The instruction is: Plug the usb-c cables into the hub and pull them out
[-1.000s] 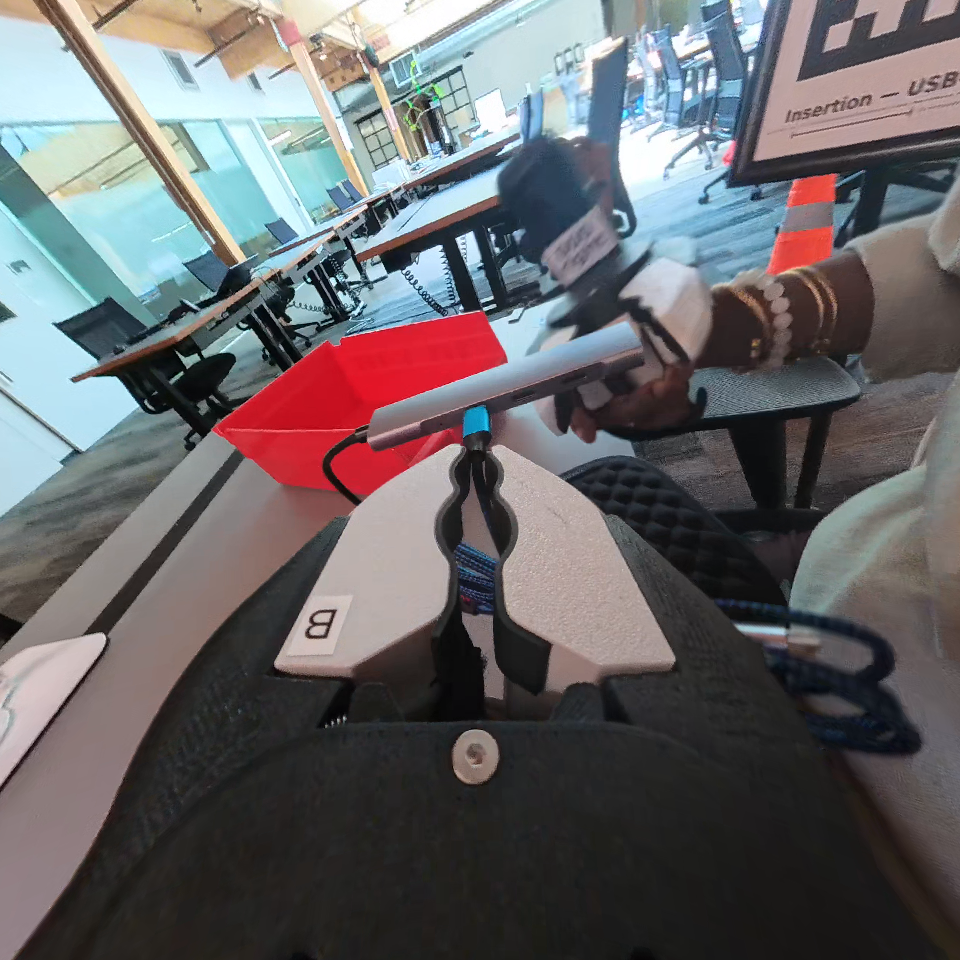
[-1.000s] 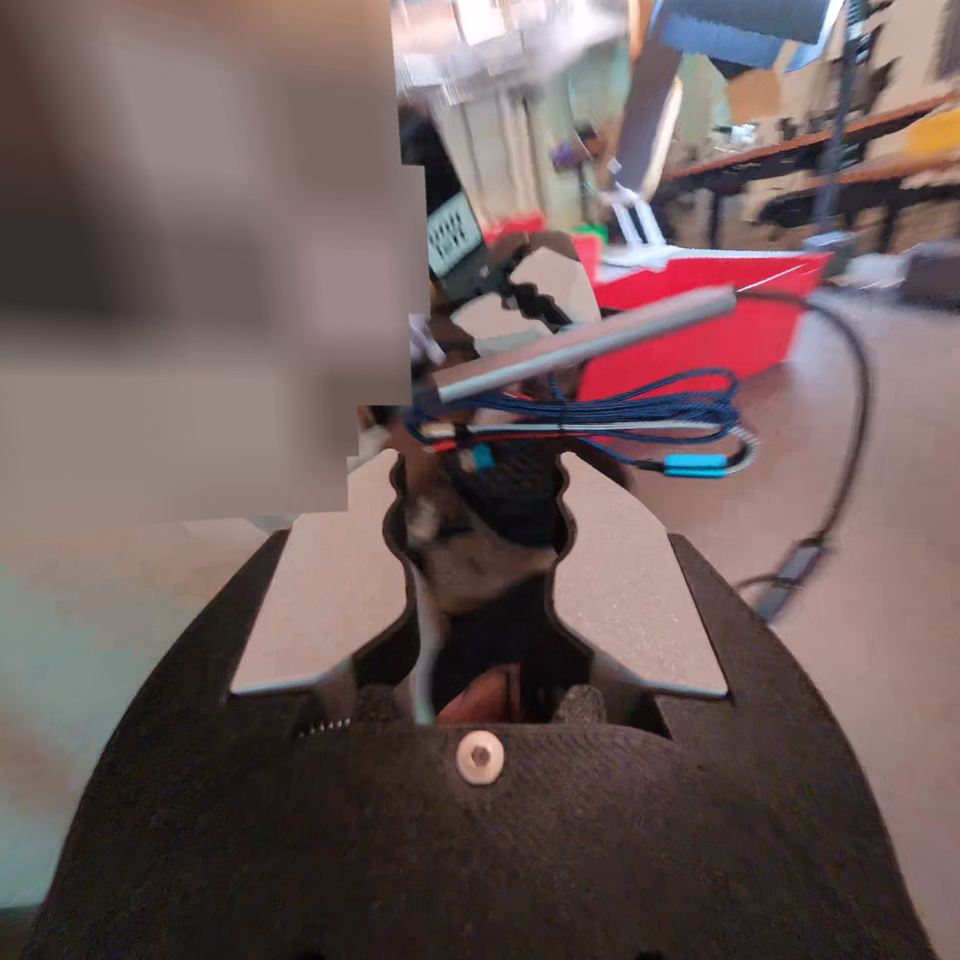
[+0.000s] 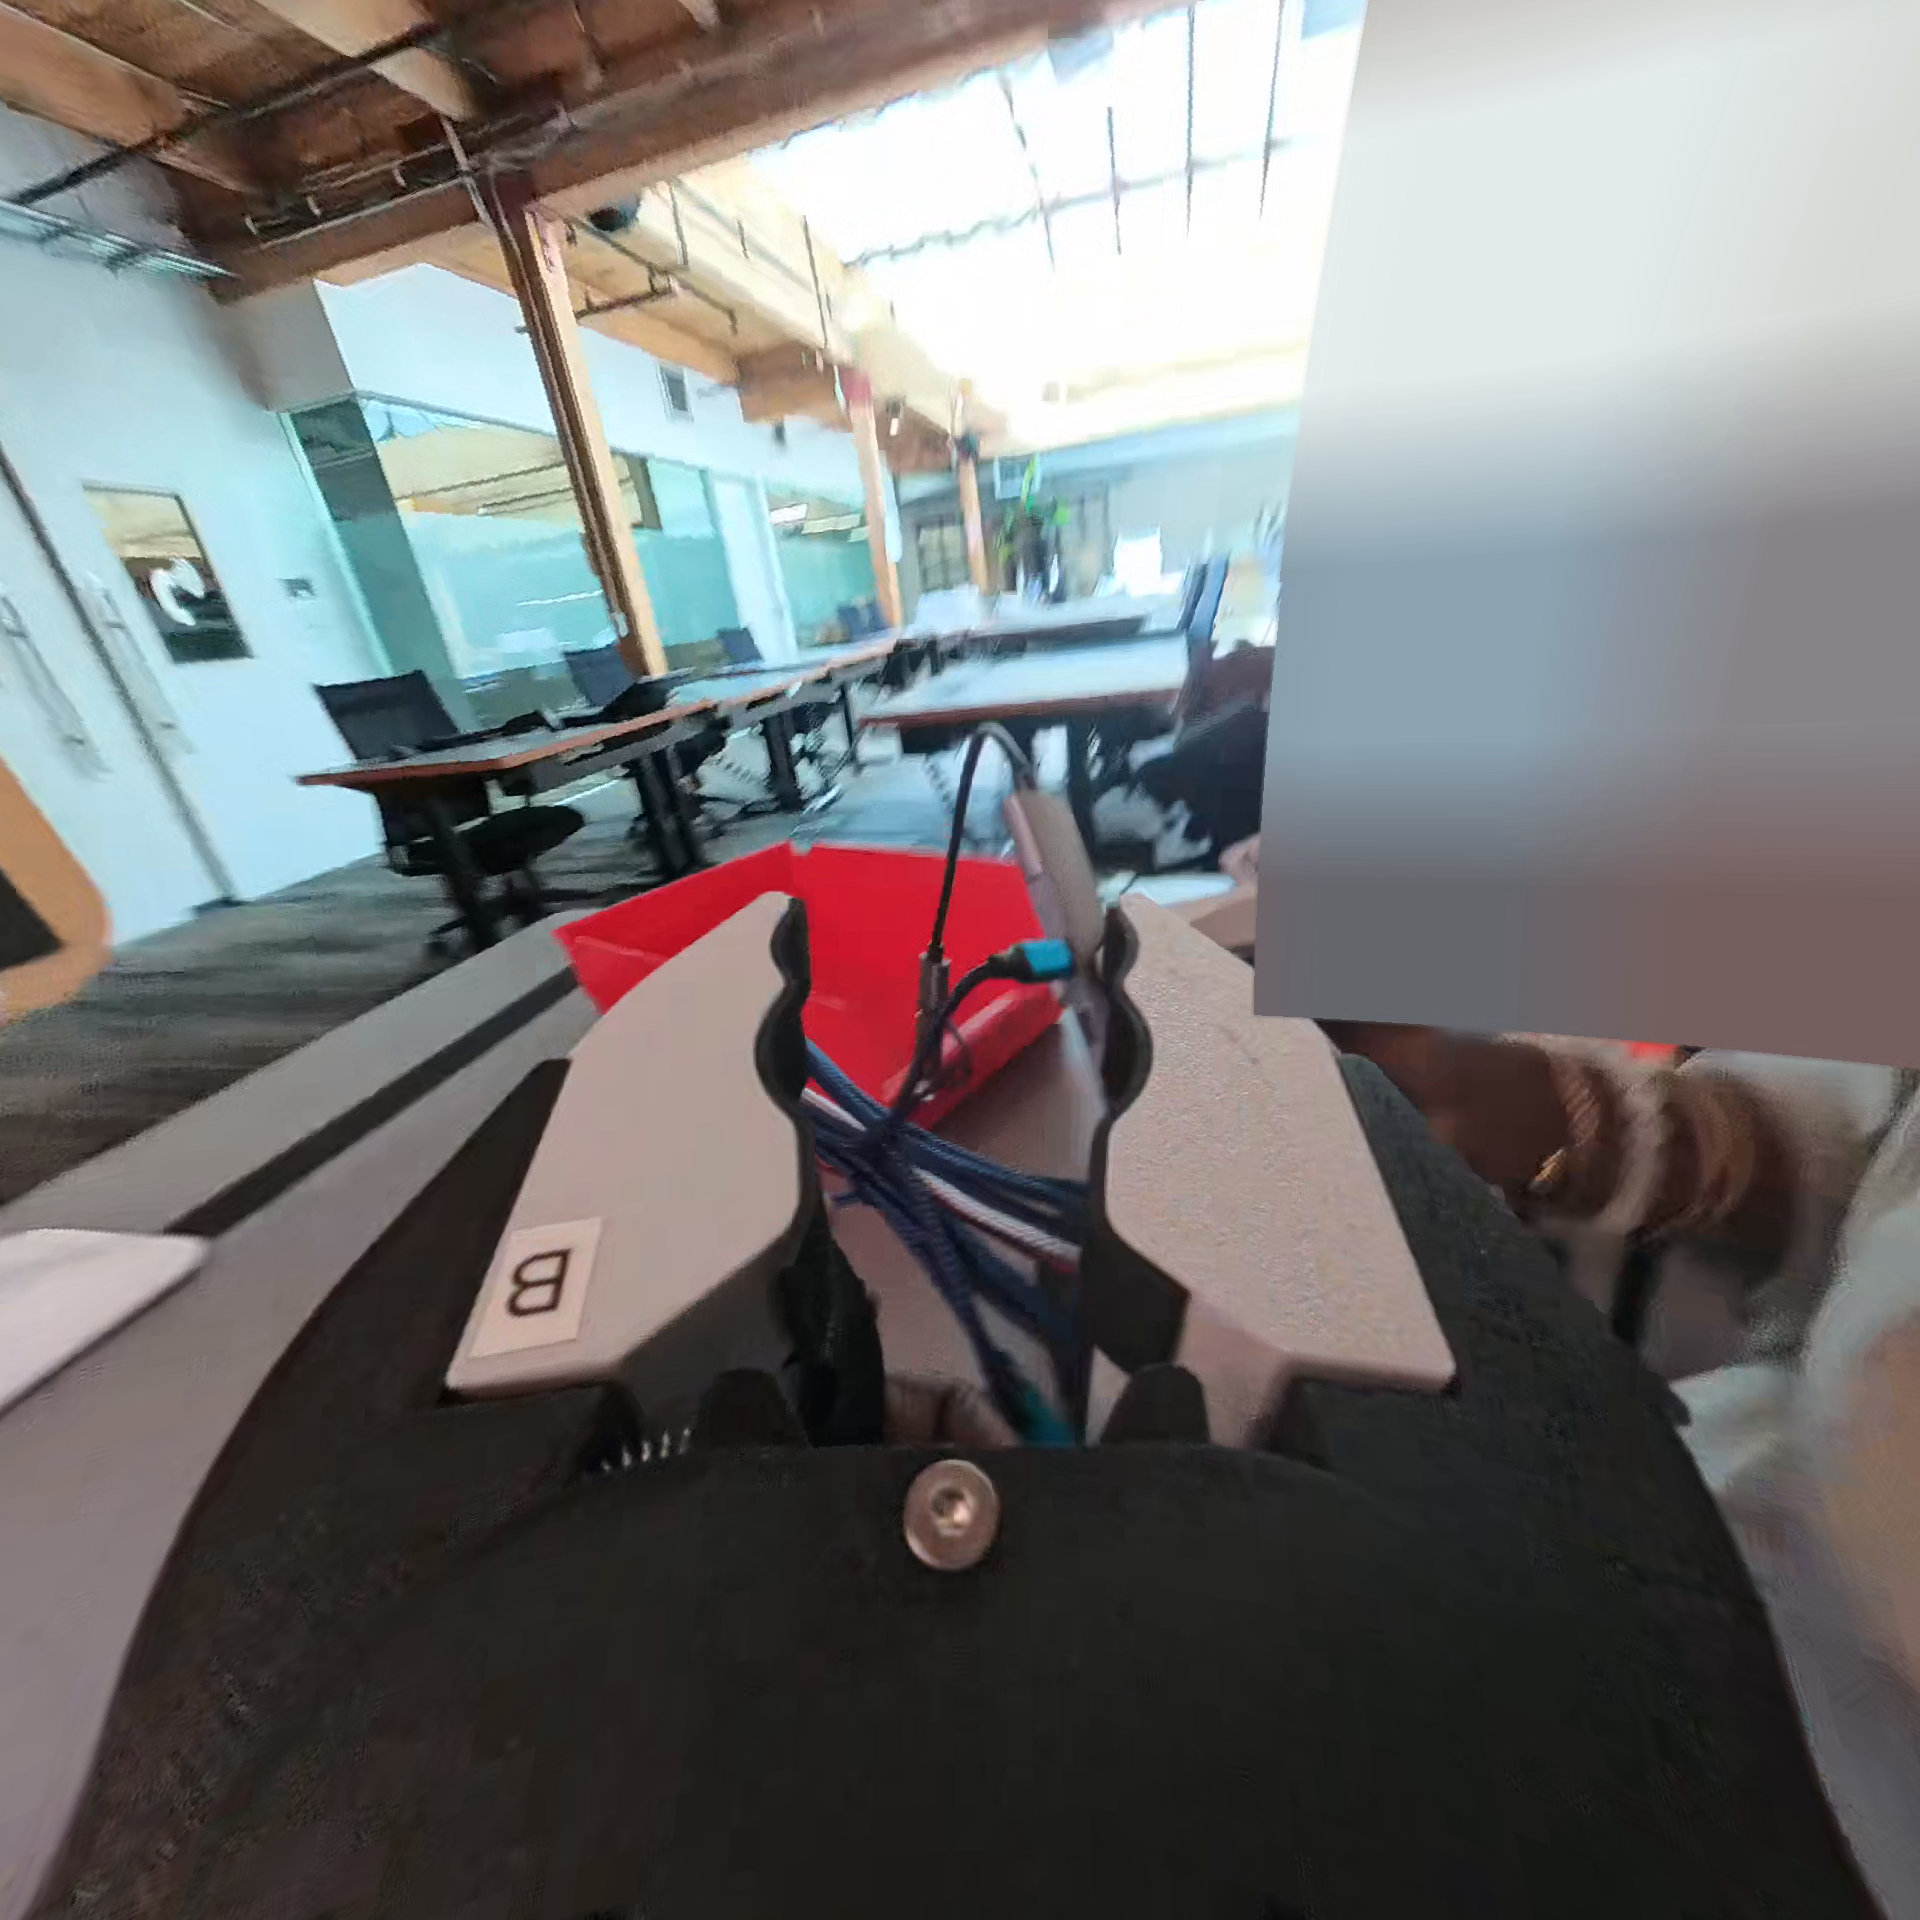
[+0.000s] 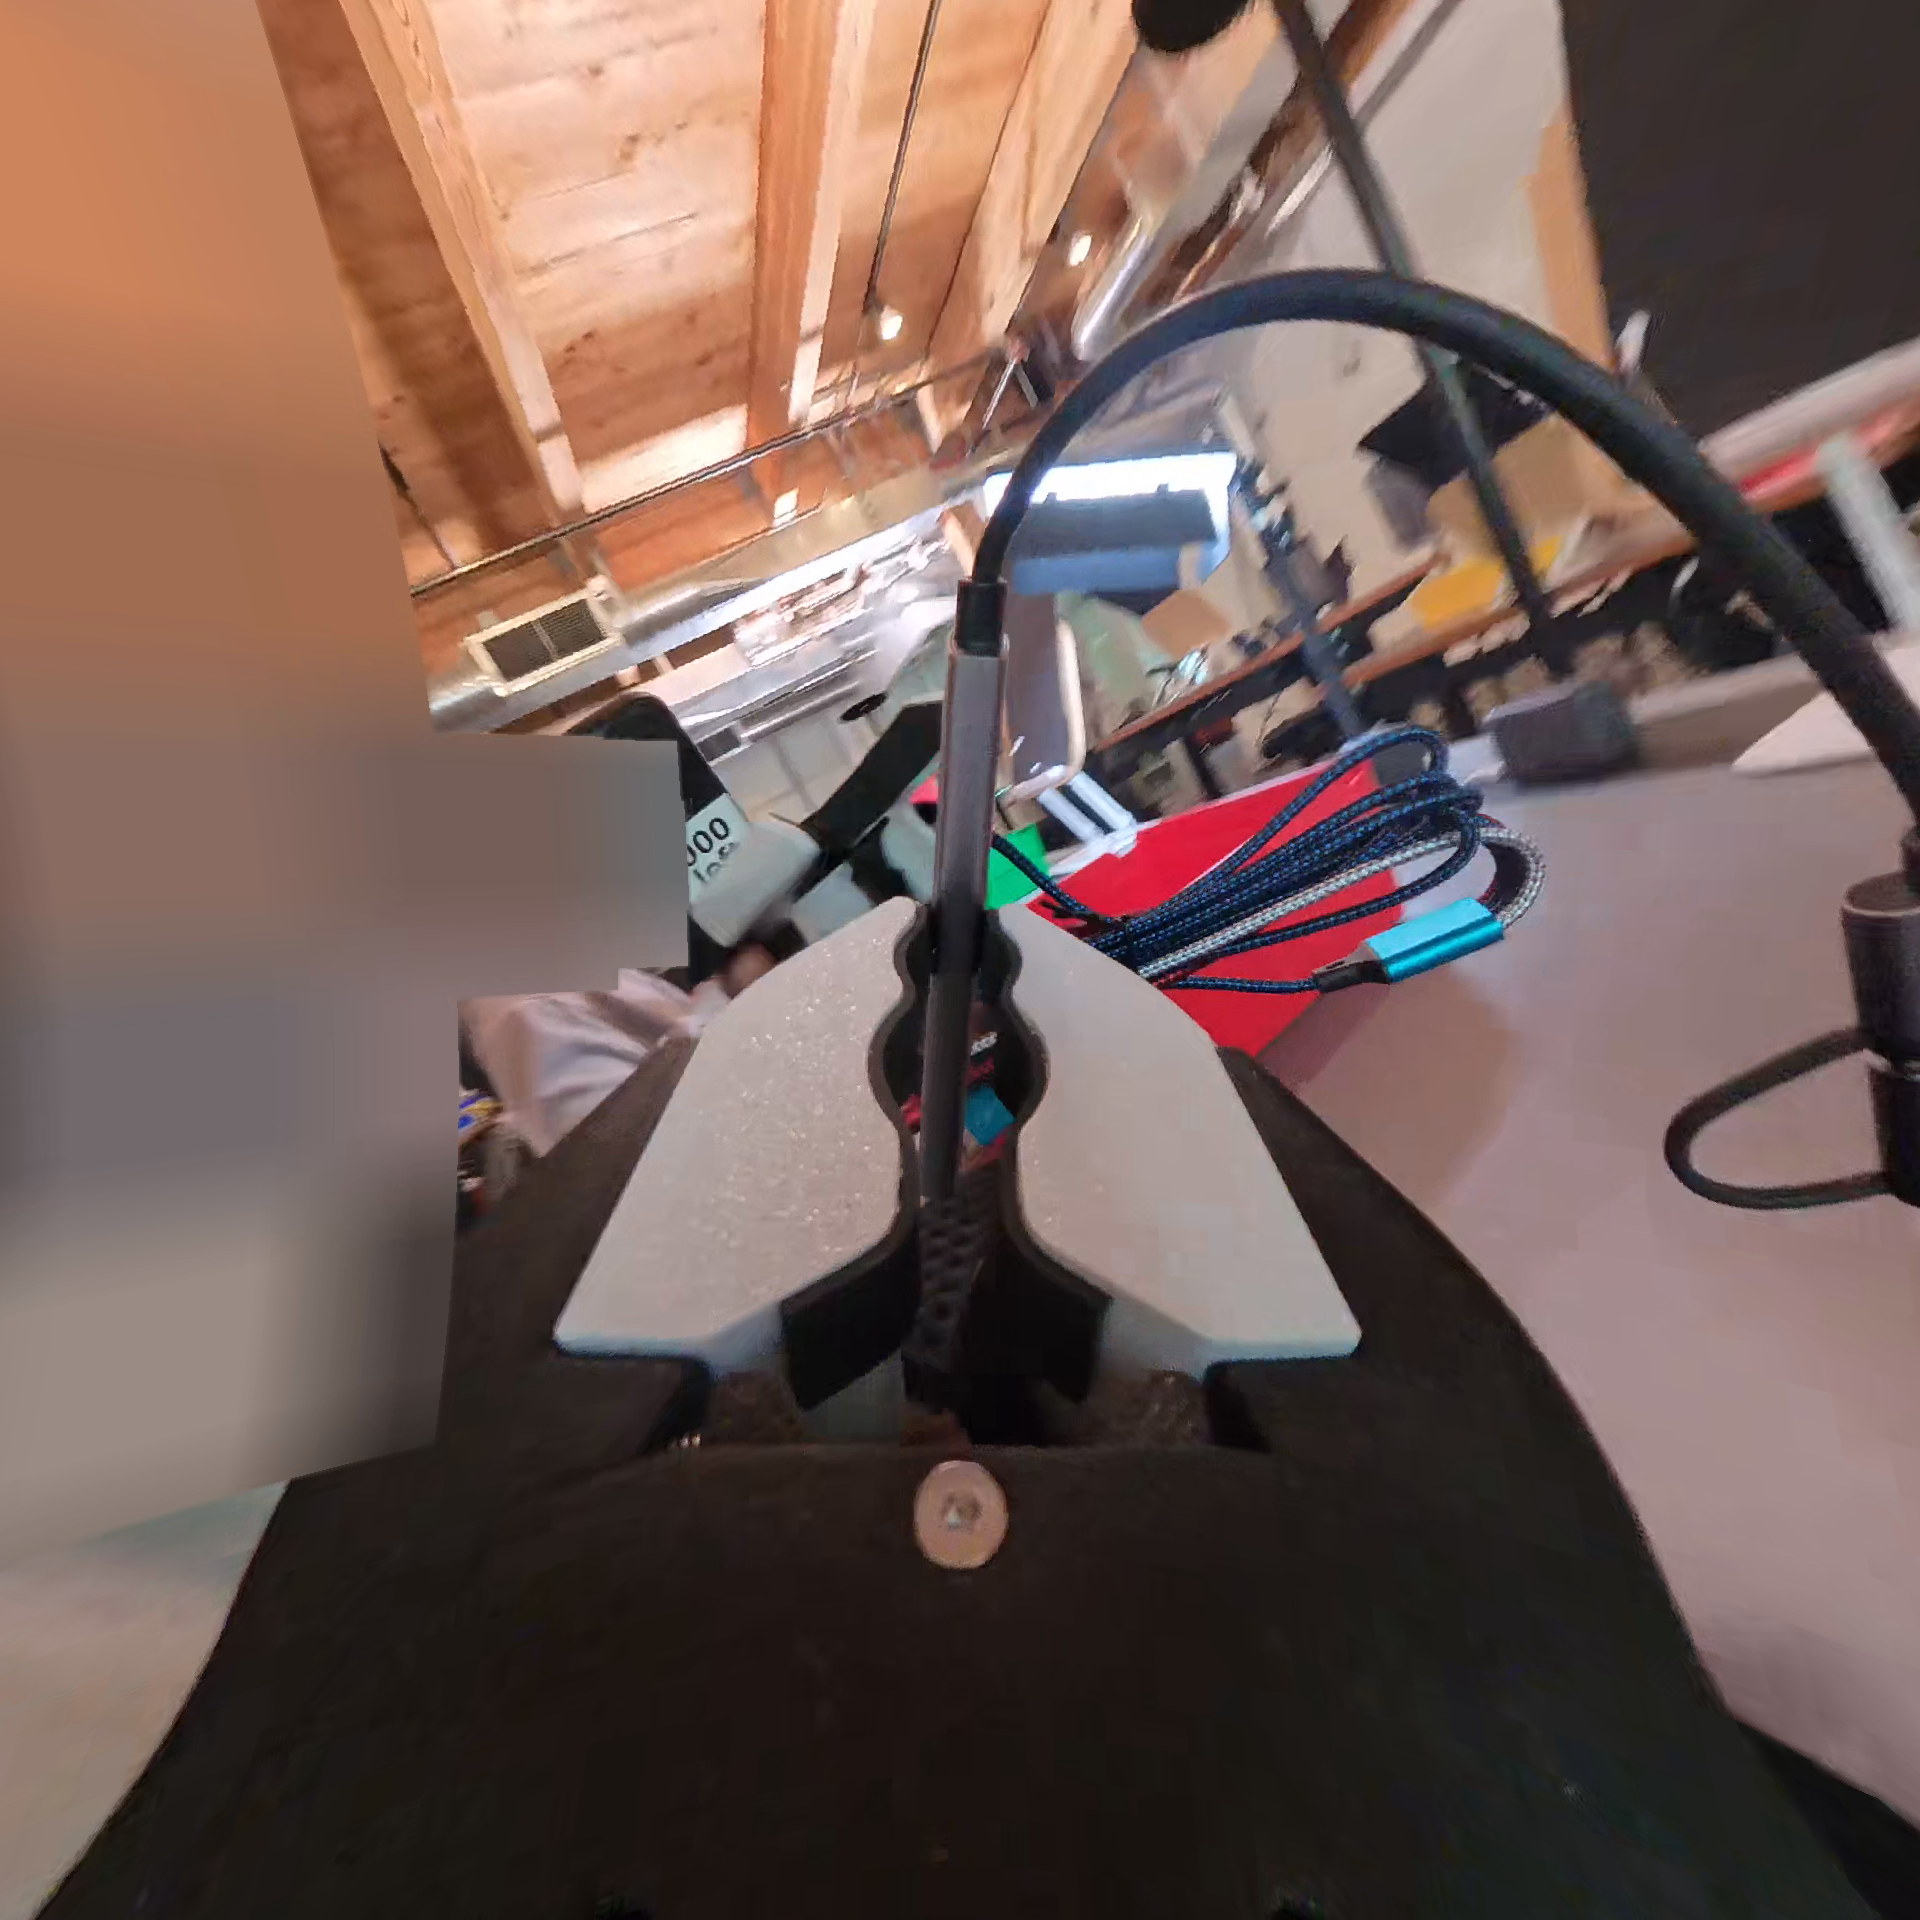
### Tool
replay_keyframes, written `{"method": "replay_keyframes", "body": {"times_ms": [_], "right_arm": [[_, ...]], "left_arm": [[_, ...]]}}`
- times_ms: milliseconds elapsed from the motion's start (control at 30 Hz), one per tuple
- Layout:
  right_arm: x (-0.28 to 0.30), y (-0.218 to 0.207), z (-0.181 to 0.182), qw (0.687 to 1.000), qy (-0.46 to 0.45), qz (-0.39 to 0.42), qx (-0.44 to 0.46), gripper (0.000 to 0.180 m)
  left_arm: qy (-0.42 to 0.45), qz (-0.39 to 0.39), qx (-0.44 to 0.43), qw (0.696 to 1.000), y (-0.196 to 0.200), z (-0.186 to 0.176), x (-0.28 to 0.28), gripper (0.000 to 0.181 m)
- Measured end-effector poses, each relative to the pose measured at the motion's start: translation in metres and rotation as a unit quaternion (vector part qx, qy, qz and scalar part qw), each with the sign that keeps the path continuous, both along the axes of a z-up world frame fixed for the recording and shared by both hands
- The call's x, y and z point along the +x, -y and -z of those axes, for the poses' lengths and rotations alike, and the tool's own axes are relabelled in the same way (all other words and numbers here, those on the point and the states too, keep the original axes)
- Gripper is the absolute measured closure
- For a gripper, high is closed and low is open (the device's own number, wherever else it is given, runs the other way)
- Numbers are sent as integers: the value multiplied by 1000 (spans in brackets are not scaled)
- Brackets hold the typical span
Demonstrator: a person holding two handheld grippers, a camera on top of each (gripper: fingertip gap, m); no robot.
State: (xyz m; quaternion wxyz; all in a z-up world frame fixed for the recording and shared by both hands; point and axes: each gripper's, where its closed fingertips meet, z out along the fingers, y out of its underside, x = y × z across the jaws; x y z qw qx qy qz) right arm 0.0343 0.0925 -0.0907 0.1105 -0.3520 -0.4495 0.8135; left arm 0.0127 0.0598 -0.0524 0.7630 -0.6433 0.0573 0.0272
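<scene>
My right gripper [image 4: 961, 930] is shut on the slim grey hub [image 4: 964, 790], which stands nearly upright. The hub's black cable [image 4: 1455, 312] arcs from its top end down to the right. My left gripper [image 3: 951, 935] is open. A bundle of blue braided cables [image 3: 935, 1174] runs loosely between its fingers. A blue USB-C plug [image 3: 1044, 958] sits against the side of the hub [image 3: 1055, 862] just beyond its right fingertip. In the right wrist view the cable bundle [image 4: 1299, 862] hangs right of the hub with a loose blue plug [image 4: 1434, 940].
A red bin [image 3: 873, 935] stands on the grey table [image 4: 1558, 1195] behind the grippers and shows in the right wrist view [image 4: 1195, 966]. The hub cable's black end plug [image 4: 1886, 997] hangs at the right. A hand with bracelets [image 3: 1621, 1164] is right of my left gripper.
My left gripper has opened and let go of the blue plug. My right gripper has shut on the hub. The hub has swung from nearly level to upright.
</scene>
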Motion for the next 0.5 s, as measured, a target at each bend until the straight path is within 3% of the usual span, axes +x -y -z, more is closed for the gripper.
{"method": "replay_keyframes", "body": {"times_ms": [33, 133, 200, 367, 500], "right_arm": [[-2, -3, -4, 1000, -14, 18, 1, 172], [-6, -9, -15, 997, -50, 61, -1, 172], [-5, -10, -22, 995, -71, 72, -12, 172], [0, -8, -30, 994, -86, 50, -47, 172], [2, -5, -30, 994, -86, 29, -54, 172]], "left_arm": [[14, 21, 9, 1000, 3, -5, 6, 127], [12, 70, -106, 992, -5, 23, 29, 138], [39, 43, -154, 986, -19, 40, 24, 139], [78, 101, -122, 984, -33, 42, 32, 166], [64, 123, -120, 983, -32, 45, 36, 168]]}}
